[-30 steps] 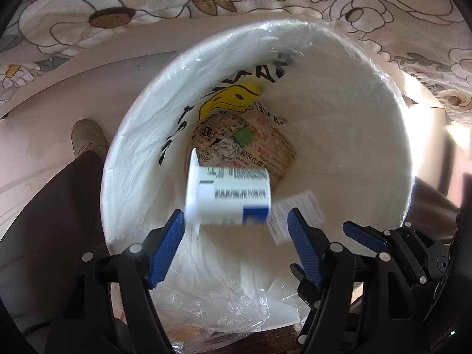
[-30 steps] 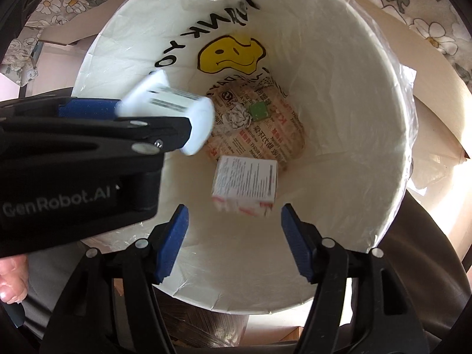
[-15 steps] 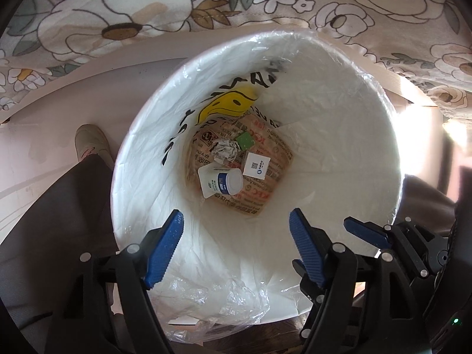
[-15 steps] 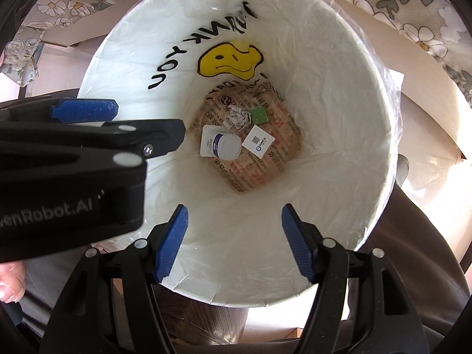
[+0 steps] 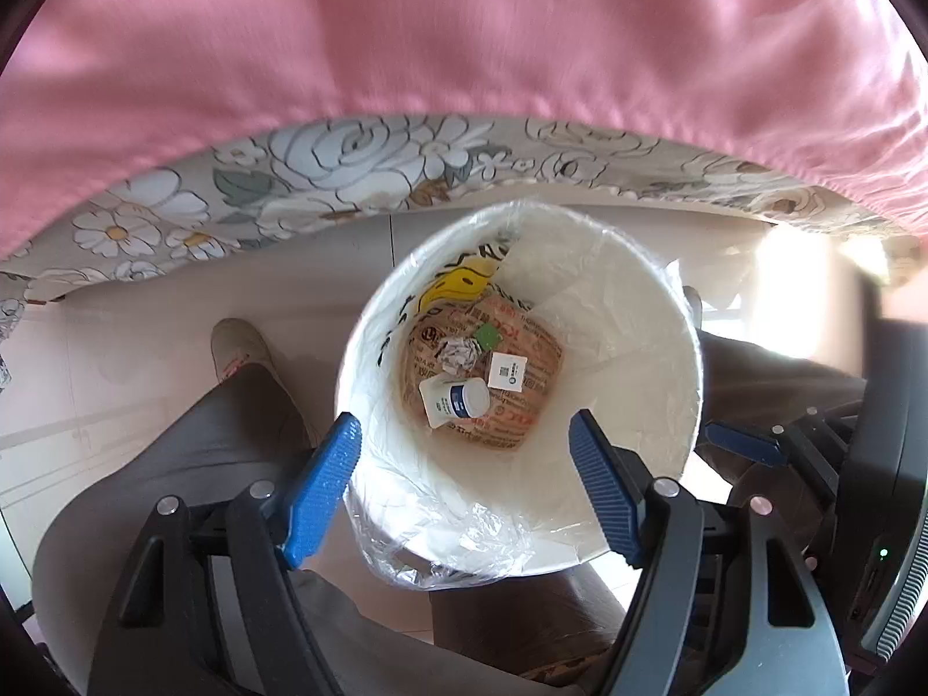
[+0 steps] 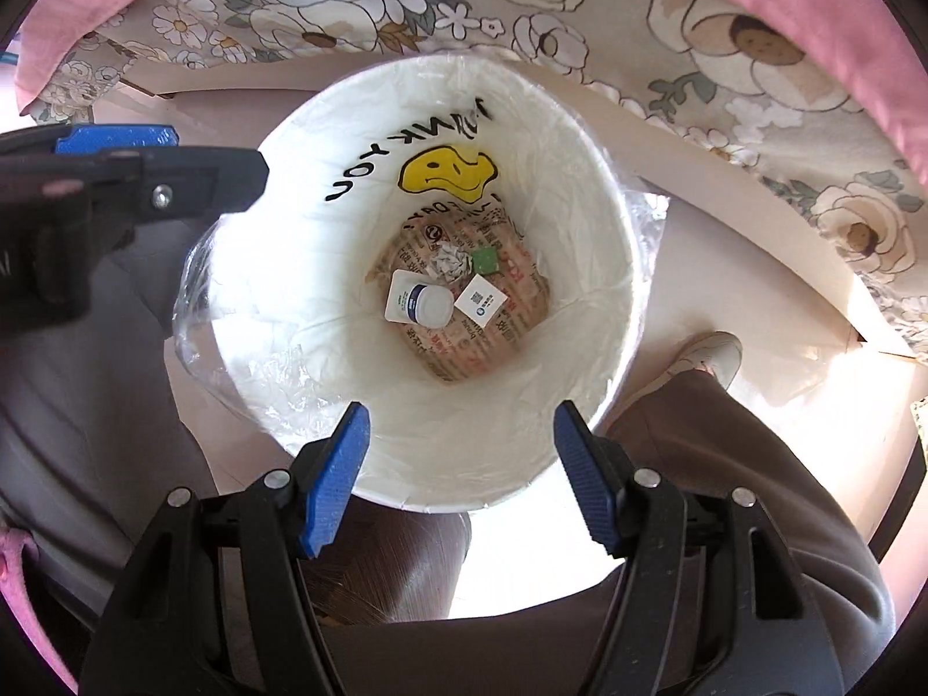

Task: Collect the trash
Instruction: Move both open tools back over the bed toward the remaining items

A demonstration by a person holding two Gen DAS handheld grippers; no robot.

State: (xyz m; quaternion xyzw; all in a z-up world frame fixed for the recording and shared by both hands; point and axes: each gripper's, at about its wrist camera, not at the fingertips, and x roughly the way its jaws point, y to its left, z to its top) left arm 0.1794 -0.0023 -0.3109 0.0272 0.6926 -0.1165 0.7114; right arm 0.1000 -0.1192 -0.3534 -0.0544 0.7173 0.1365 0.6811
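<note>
Both claws hang over the white bin (image 5: pixel 667 383), looking straight down its mouth — the left claw (image 5: pixel 464 475) has its blue fingers (image 5: pixel 322 490) spread wide with nothing between them, and the right claw (image 6: pixel 458 472) is just the same, splayed and empty. Down at the bottom, on a printed brown paper sheet (image 6: pixel 493 342), the trash lies together: a white bottle with a blue label (image 6: pixel 419 303) on its side, a small white card with a code square (image 6: pixel 484 301) just beside it, a crumpled paper ball (image 6: pixel 449 261) above them and a little green square (image 6: pixel 484 260) next to the ball. The bin's clear plastic liner (image 5: pixel 441 545) spills over the near rim, and a yellow smiley face (image 6: pixel 448 171) with black lettering shows on the inner wall. Around the bin — the person's trousered legs (image 6: pixel 725 464), a shoe (image 5: pixel 238 345) on the pale floor, a floral cloth (image 5: pixel 325 180) and pink fabric (image 5: pixel 464 29) above
</note>
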